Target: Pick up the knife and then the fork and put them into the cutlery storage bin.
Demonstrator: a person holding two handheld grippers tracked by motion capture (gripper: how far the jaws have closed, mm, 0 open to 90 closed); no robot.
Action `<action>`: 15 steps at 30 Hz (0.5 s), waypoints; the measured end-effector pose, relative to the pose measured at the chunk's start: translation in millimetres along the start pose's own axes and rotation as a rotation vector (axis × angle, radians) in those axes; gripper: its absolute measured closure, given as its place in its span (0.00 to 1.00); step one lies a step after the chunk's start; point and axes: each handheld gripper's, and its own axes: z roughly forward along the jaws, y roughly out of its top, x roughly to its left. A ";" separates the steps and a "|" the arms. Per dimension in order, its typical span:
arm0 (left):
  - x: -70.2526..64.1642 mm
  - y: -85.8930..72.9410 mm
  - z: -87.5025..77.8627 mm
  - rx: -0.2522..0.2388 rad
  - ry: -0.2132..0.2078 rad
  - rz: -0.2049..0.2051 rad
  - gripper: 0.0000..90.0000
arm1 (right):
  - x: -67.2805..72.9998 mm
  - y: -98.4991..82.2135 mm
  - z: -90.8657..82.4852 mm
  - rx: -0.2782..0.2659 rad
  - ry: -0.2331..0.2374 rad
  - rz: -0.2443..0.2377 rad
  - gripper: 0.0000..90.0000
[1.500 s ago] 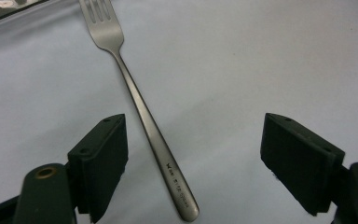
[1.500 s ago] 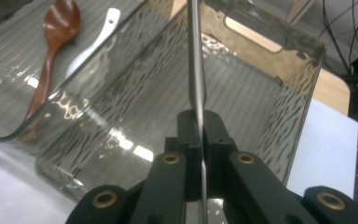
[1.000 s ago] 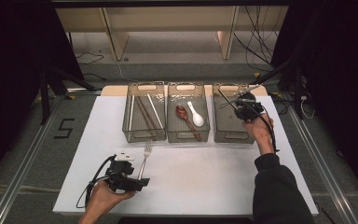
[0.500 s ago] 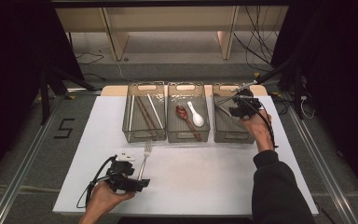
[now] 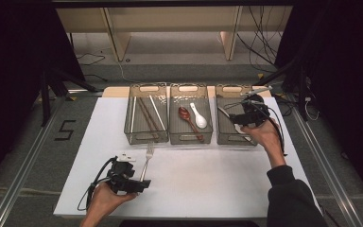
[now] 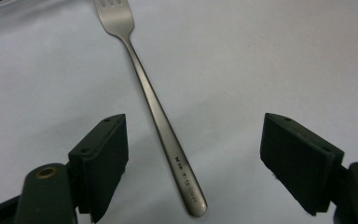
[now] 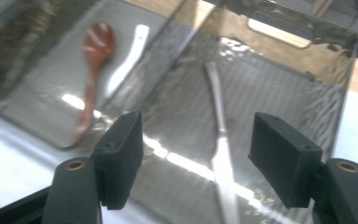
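The left gripper sits low over the table with its jaws spread wide, the fork lying flat between the fingers, handle end nearest (lined up for a pinch, I'd say). Over the right-hand bin, the right gripper has just been opening; a steel utensil lies free below the fingers.

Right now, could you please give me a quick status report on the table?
Left hand-held gripper open, astride fork handle. Right hand-held gripper just opened, empty, above right bin; metal utensil inside. Nothing blocking.
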 end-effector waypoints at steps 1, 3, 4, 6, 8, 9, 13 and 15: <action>0.5 0.2 -0.1 0.002 0.001 -0.003 0.25 | 2.3 -2.2 -3.3 -0.010 0.005 0.000 0.37; 1.2 0.7 0.2 0.000 0.006 -0.015 0.25 | 6.8 -6.9 -9.5 -0.017 0.025 0.006 0.35; 1.7 1.1 0.1 0.005 0.008 -0.018 0.25 | 9.3 -9.8 -12.6 -0.022 0.035 0.007 0.35; 2.5 2.0 0.5 0.008 0.011 -0.025 0.25 | 13.9 -16.1 -17.9 -0.036 0.047 0.010 0.34; 3.2 2.9 0.4 0.012 0.015 -0.025 0.25 | 18.9 -23.4 -21.7 -0.042 0.064 0.007 0.33; 3.6 3.3 0.1 0.013 0.015 -0.026 0.26 | 21.6 -27.6 -23.3 -0.045 0.071 0.005 0.33; 5.8 5.1 0.8 0.028 0.023 -0.040 0.26 | 31.7 -42.6 -29.7 -0.042 0.099 -0.011 0.32; 6.6 5.5 0.5 0.037 0.027 -0.042 0.28 | 34.7 -48.9 -32.0 -0.040 0.098 -0.022 0.32</action>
